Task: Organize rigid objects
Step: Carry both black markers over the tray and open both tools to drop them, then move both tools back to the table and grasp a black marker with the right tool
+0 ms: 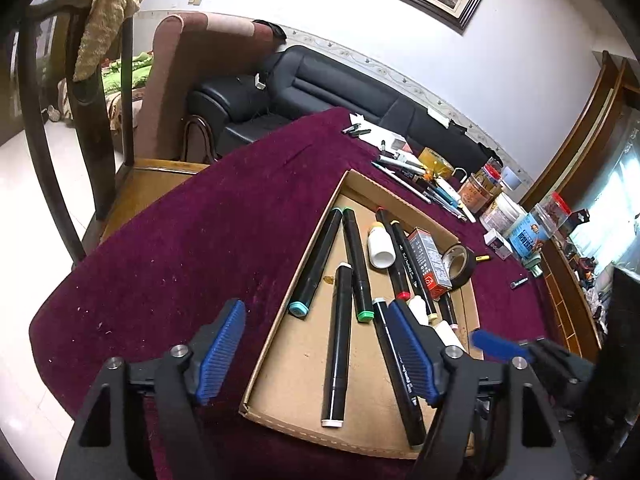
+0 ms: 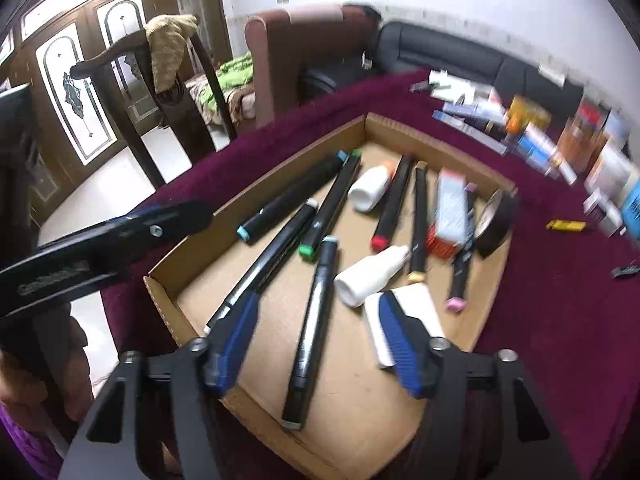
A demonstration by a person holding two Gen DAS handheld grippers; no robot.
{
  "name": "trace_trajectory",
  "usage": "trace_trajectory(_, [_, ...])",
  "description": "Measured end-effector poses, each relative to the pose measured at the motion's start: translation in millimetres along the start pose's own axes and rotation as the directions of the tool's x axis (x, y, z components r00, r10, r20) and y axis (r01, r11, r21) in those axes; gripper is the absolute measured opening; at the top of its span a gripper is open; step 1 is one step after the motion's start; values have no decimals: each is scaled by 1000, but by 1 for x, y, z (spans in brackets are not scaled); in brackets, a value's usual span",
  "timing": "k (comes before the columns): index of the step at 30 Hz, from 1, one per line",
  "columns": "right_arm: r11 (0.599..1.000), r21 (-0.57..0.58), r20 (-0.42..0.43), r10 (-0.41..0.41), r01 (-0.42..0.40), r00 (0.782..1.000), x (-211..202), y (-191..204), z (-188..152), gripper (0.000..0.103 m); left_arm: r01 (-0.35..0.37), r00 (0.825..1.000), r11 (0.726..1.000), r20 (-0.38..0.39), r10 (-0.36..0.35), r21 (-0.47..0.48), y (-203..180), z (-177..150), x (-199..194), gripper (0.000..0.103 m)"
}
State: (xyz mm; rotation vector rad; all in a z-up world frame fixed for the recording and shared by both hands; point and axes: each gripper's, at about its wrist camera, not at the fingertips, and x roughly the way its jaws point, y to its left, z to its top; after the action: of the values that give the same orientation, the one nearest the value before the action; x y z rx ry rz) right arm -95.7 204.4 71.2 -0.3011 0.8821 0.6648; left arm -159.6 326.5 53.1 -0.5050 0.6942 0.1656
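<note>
I held both my left gripper [image 1: 316,340] and right gripper [image 2: 320,328] spread, empty, over the tray [image 2: 400,126] of markers [image 2: 310,332].

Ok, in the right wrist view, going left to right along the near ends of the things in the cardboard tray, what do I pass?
Teal-capped marker → green-capped marker → red-capped marker → red and white box → roll of black tape, leaning at the cardboard tray's right wall.
</note>
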Motion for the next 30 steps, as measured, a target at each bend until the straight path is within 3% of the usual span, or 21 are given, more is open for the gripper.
trace_trajectory(5, [992, -9, 49, -123, 123, 991, -17, -11, -5, 72, -15, 1000, 999, 3, 15, 30, -12, -2, -3, 79])
trace_trajectory(15, [959, 128, 58, -261, 252, 963, -42, -71, -25, 72, -21, 1000, 994, -11, 22, 109, -46, -9, -7, 79])
trace_trajectory(30, [935, 211, 60, -304, 285, 951, -61, -112, -51, 72, 1, 999, 974, -52, 11, 228, -95, -25, -3, 80])
